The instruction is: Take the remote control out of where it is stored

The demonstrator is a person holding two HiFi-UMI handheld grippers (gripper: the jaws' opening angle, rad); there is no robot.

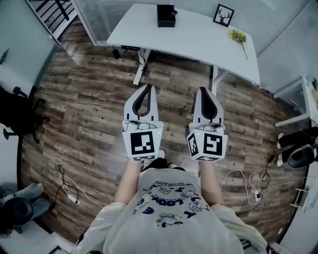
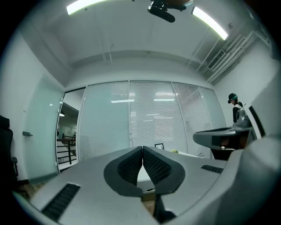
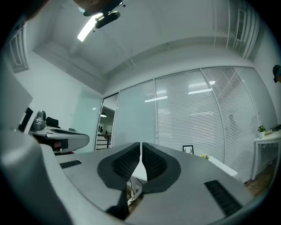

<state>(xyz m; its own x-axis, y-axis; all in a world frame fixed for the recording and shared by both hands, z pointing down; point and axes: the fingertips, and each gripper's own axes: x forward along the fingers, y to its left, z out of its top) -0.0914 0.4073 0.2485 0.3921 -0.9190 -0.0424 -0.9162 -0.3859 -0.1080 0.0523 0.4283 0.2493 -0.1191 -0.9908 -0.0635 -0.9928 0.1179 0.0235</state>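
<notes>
On the desk (image 1: 191, 38) sits a black box (image 1: 165, 16).

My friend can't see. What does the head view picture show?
Seen from above, a person holds the left gripper and the right gripper side by side over a wooden floor, both shut and empty. Ahead stands a white desk with a black box, a framed picture and a yellow flower.
</notes>
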